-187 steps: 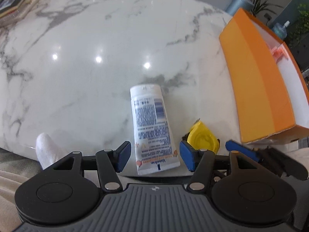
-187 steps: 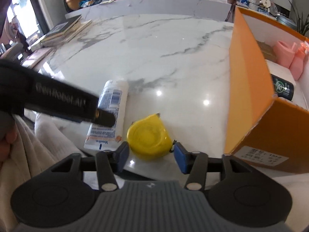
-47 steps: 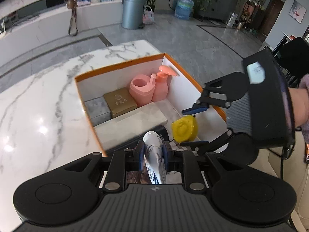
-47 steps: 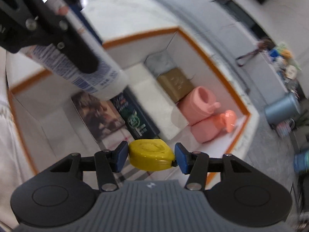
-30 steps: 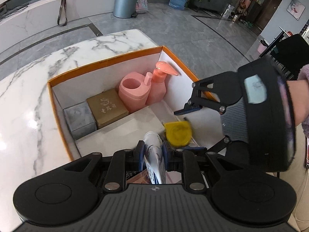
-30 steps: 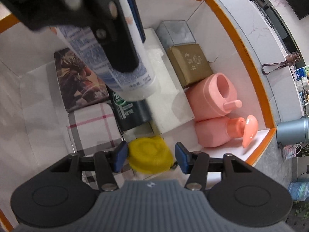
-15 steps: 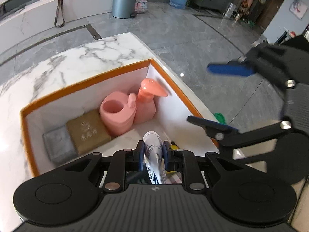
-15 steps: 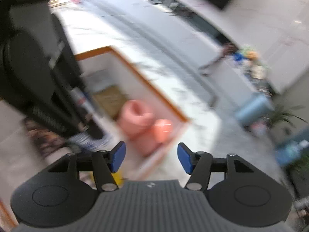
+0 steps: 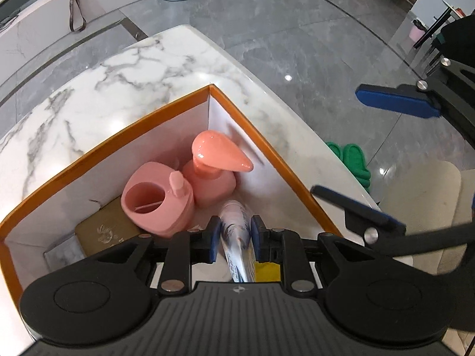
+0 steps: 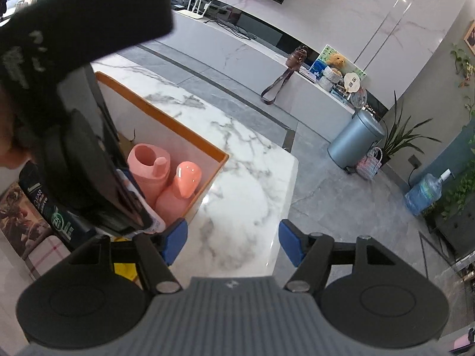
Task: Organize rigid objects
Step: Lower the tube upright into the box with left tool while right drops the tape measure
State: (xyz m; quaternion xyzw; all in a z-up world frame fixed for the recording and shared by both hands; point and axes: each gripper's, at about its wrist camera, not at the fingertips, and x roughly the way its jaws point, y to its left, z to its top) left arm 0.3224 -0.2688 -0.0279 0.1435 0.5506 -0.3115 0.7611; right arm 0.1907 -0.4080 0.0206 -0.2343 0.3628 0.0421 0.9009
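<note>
My left gripper [image 9: 235, 238] is shut on the white lotion tube [image 9: 237, 234] and holds it nose-down inside the orange box [image 9: 166, 109], beside the pink pump bottle [image 9: 212, 166]. The yellow tape measure [image 9: 267, 271] lies on the box floor under the tube; it also shows in the right wrist view [image 10: 126, 270]. My right gripper [image 10: 231, 244] is open and empty, above the marble table [image 10: 246, 184] just outside the box's corner. Its blue fingers [image 9: 394, 101] show at the right of the left wrist view.
The box also holds a pink cup-shaped container [image 9: 154, 201], a gold box [image 9: 104, 231], a dark bottle [image 10: 50, 207] and a picture card [image 10: 14, 222]. The table's edge [image 9: 297, 112] runs close past the box. Green slippers [image 9: 353, 160] lie on the floor.
My right gripper has let go of the yellow tape measure inside the box and pulled up and out. My left gripper has carried the tube further toward the pink bottles' corner.
</note>
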